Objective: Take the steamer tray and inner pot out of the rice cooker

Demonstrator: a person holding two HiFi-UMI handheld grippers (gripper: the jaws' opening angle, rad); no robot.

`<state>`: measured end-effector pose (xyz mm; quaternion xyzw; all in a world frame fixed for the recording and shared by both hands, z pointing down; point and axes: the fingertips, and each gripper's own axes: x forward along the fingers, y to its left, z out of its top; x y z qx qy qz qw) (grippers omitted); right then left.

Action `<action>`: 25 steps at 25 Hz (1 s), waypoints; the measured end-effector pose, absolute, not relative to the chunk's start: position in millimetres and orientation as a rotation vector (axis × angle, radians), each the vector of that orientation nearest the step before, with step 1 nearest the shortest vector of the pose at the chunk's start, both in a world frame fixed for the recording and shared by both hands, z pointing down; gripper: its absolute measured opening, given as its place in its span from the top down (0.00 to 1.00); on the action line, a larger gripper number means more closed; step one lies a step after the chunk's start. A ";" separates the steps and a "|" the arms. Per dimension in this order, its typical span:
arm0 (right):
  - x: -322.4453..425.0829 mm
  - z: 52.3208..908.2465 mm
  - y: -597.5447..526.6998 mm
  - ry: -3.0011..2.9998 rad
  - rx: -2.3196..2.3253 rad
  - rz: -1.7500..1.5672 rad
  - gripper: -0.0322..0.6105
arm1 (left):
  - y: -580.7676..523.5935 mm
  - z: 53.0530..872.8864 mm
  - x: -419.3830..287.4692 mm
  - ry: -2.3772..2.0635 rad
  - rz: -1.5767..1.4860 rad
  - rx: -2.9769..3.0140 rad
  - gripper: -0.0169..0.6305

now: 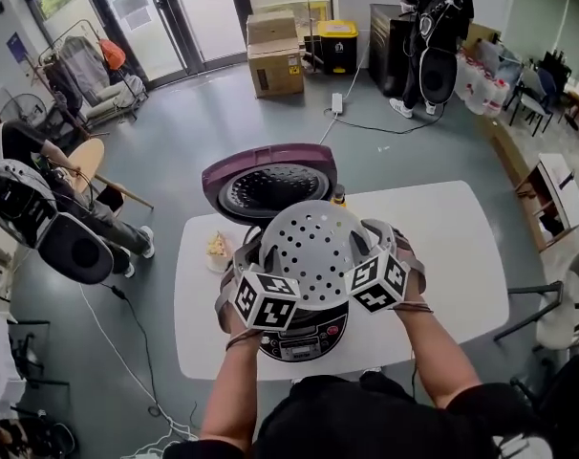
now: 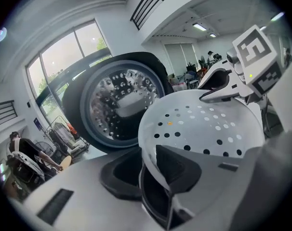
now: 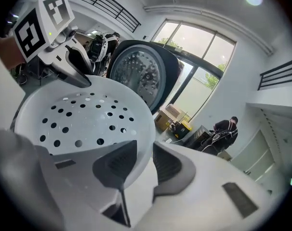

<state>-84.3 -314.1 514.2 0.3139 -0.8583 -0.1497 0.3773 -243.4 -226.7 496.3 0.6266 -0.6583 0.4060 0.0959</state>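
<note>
- Head view showed the steamer tray (image 1: 313, 247) held clear above the open rice cooker (image 1: 304, 340), whose lid (image 1: 270, 185) was tipped back behind it.
- The left gripper (image 2: 147, 173) was nearly closed, its pads pinching the tray's rim on one side. The right gripper (image 3: 145, 163) was clamped the same way on the opposite rim.
- The inner pot could not be seen. The tray hid the cooker's mouth, so the pot was probably inside.
- To do this step well, both hands needed to rise at the same rate so the tray stayed level, since each grip took only a thin edge.
- The tray should then go onto bare table (image 1: 461, 256), away from the lid and the small item (image 1: 218, 249) beside the cooker, before either grip let go.
</note>
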 end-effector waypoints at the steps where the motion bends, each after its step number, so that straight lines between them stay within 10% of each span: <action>1: -76.8 514.2 -317.0 -2.194 0.792 -0.381 0.79 | -229.2 496.0 -235.4 -1.946 1.205 1.849 0.82; 25: 146.6 558.2 -416.6 -2.098 0.834 -0.319 0.79 | -337.7 543.8 -17.6 -1.882 1.106 1.904 0.84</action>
